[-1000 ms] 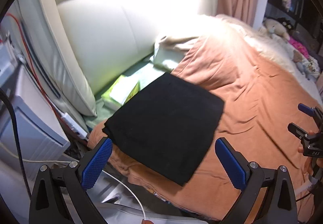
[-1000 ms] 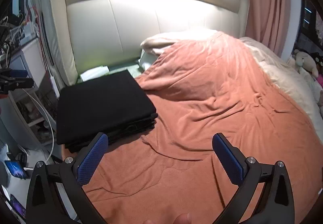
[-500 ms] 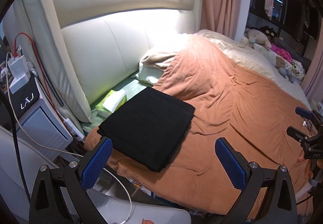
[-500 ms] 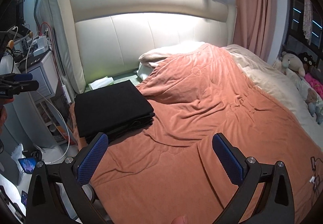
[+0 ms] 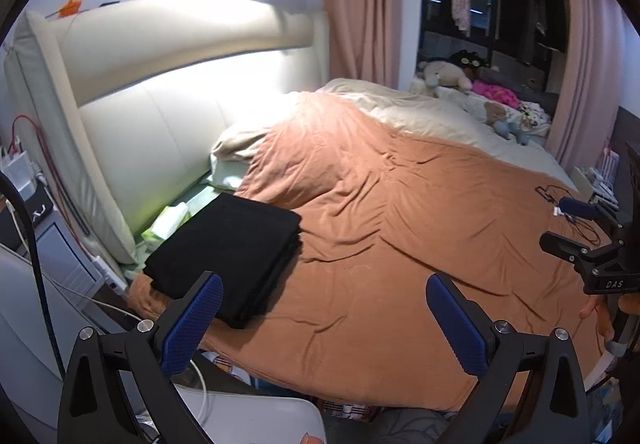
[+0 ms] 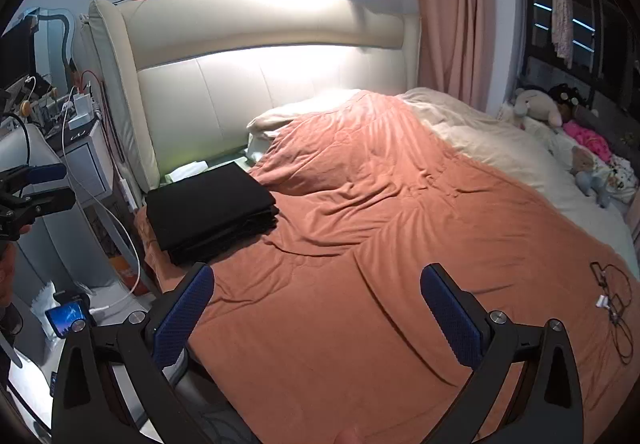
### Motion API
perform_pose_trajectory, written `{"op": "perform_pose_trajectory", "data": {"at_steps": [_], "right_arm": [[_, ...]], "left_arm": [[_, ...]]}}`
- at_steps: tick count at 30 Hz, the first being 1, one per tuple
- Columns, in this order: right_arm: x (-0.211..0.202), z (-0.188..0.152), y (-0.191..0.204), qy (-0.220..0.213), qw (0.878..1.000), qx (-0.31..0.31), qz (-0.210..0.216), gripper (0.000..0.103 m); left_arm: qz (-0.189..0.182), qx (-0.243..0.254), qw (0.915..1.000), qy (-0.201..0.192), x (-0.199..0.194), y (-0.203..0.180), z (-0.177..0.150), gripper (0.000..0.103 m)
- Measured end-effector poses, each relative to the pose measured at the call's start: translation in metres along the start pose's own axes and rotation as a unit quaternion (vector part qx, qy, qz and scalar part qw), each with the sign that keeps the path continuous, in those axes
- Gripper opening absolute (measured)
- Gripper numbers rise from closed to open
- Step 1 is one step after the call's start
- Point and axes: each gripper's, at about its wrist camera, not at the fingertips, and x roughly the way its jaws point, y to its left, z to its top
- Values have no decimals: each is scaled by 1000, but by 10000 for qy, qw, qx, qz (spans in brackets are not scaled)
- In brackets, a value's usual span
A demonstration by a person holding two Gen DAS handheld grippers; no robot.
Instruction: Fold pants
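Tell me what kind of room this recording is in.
A home bedroom, most likely. A bed with an orange duvet and padded cream headboard, stuffed toys along the far side, pink curtains by a dark window. The folded black pants lie on the bed's corner.

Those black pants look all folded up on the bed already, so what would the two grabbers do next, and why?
Probably nothing more than set the tools down. The black pants lie as a neat squared stack on the orange blanket near the headboard. The left gripper and right gripper are both open, empty, and well clear.
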Motion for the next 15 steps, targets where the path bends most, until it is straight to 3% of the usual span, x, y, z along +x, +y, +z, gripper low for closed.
{"op": "perform_pose_trajectory", "data": {"at_steps": [9,15], "right_arm": [[-52,-31,-4,-193,9995,256,51,103],[-84,-63,4,-335,9991,267,43,103]], "left_arm": [[-129,315,9992,-219,-28,-47,-38,102],[-226,315,9983,-445,-52,-59,-62,102]]}}
